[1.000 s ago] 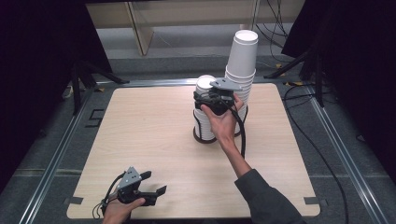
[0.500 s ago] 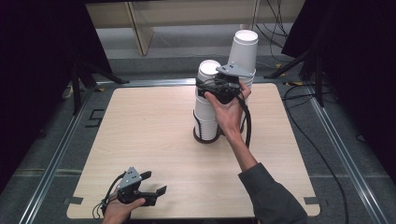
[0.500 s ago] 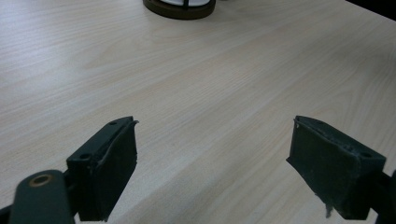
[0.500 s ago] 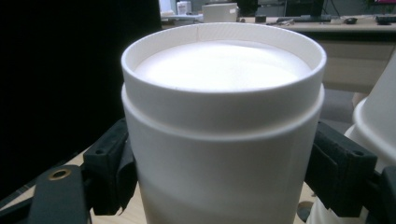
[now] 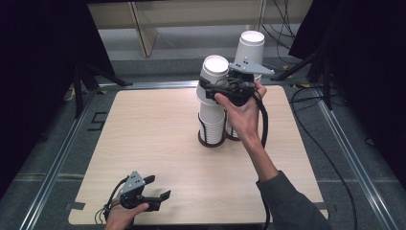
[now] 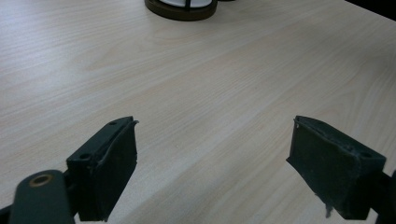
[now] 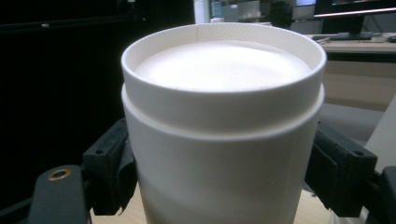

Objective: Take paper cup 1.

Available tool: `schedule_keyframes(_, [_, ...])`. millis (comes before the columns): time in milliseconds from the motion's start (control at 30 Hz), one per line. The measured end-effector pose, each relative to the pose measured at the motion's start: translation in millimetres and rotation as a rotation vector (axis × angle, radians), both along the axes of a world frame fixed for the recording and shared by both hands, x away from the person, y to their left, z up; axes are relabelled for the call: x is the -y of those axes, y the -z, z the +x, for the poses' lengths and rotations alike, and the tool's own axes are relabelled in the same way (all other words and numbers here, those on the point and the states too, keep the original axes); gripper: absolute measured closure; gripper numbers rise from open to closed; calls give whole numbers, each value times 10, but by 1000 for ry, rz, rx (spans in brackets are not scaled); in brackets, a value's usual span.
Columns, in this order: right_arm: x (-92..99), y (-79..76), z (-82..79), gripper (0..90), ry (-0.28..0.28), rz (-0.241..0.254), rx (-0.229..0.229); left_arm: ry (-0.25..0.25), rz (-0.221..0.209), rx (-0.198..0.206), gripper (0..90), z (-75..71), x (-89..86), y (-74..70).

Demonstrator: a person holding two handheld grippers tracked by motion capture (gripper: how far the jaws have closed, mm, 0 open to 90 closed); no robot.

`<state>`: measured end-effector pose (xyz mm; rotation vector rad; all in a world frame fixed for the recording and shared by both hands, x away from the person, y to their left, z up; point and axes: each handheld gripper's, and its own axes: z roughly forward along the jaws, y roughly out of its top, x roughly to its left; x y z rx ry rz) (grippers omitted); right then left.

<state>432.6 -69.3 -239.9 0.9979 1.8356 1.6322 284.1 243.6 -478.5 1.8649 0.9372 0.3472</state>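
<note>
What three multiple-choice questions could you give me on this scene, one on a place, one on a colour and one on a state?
1. Where is the left gripper?
A. At the near left corner of the table
B. On top of a cup stack
C. Past the table's far edge

2. What colour are the cups?
A. Red
B. White
C. Blue

3. What is the state of the right gripper?
A. Open above bare wood
B. Lying on the table
C. Shut on a cup

Answers:
1 A: in the high view the left gripper sits low at the near left corner of the table.
2 B: the cups are all plain white.
3 C: the right gripper has both pads pressed on the sides of the cup.
</note>
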Motion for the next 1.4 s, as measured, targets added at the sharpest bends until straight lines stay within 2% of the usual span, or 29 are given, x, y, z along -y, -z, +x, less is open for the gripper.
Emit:
schedule_keyframes(33, [3, 8, -35, 206, -13, 9, -10, -3, 11, -5, 145, -3, -1, -8])
schedule_keyframes(67, [17, 20, -56, 206, -26, -3, 6, -1, 8, -2, 145, 0, 1, -9])
schedule_keyframes(100, [17, 31, -95, 206, -37, 0, -9, 5, 17, 0, 145, 4, -4, -14])
schedule_keyframes(200, [22, 71, -167, 206, -67, 2, -15, 8, 26, 14, 145, 17, 1, -21])
schedule_keyframes(233, [16, 122, -222, 206, -90, -11, -3, 7, 3, 37, 145, 51, 18, -9])
schedule_keyframes(300, [9, 170, -285, 206, -112, -16, -18, 5, 0, 39, 145, 69, 19, -10])
schedule_keyframes(333, [-1, 208, -318, 206, -127, -23, -10, 3, -3, 49, 145, 102, 18, -18])
schedule_keyframes(367, [-3, 229, -335, 206, -129, -29, 0, 2, 15, 54, 145, 113, 4, -27])
schedule_keyframes(400, [-11, 261, -359, 206, -144, -31, 3, -4, 3, 62, 145, 126, 5, -26])
schedule_keyframes(433, [-30, 296, -384, 206, -163, -21, -9, -6, -17, 72, 145, 138, 5, -21])
schedule_keyframes(500, [-48, 359, -428, 206, -180, -30, -22, -5, -27, 78, 145, 150, -4, -28])
schedule_keyframes(533, [-48, 359, -428, 206, -180, -30, -22, -5, -27, 78, 145, 150, -4, -28])
schedule_keyframes(600, [-73, 462, -474, 206, -199, -41, -24, -4, -26, 79, 145, 153, 1, -36])
schedule_keyframes(733, [-112, 578, -503, 206, -226, -40, -38, -3, -22, 84, 145, 143, 2, -45])
schedule_keyframes(767, [-130, 663, -513, 206, -242, -43, -52, 5, -37, 99, 145, 148, 2, -38])
schedule_keyframes(900, [-174, 818, -518, 206, -277, -35, -79, -4, -51, 102, 145, 148, 3, -29])
schedule_keyframes(967, [-193, 897, -514, 206, -287, -49, -72, 3, -36, 103, 145, 143, -12, -35])
schedule_keyframes(1000, [-203, 925, -515, 206, -290, -55, -77, -12, -18, 91, 145, 128, -14, -48])
schedule_keyframes(1033, [-225, 967, -515, 205, -308, -43, -95, -5, -23, 98, 145, 129, -14, -46])
schedule_keyframes(1067, [-230, 998, -512, 205, -308, -57, -93, -6, -24, 97, 145, 127, -14, -47])
schedule_keyframes(1100, [-248, 1034, -517, 206, -320, -42, -113, -6, -24, 99, 145, 126, -15, -47])
schedule_keyframes(1133, [-258, 1068, -512, 205, -322, -47, -115, -5, -32, 101, 145, 127, -13, -44])
schedule_keyframes(1233, [-291, 1150, -526, 205, -333, -53, -121, -2, -42, 112, 145, 130, -19, -43])
schedule_keyframes(1300, [-309, 1189, -543, 205, -337, -53, -136, -9, -29, 106, 145, 117, -31, -60])
schedule_keyframes(1333, [-311, 1211, -534, 205, -355, -50, -132, -3, -47, 115, 145, 123, -30, -52])
schedule_keyframes(1367, [-309, 1225, -537, 205, -348, -65, -132, -6, -53, 118, 145, 121, -31, -52])
schedule_keyframes(1400, [-319, 1249, -539, 205, -361, -56, -140, -8, -49, 115, 145, 117, -37, -58])
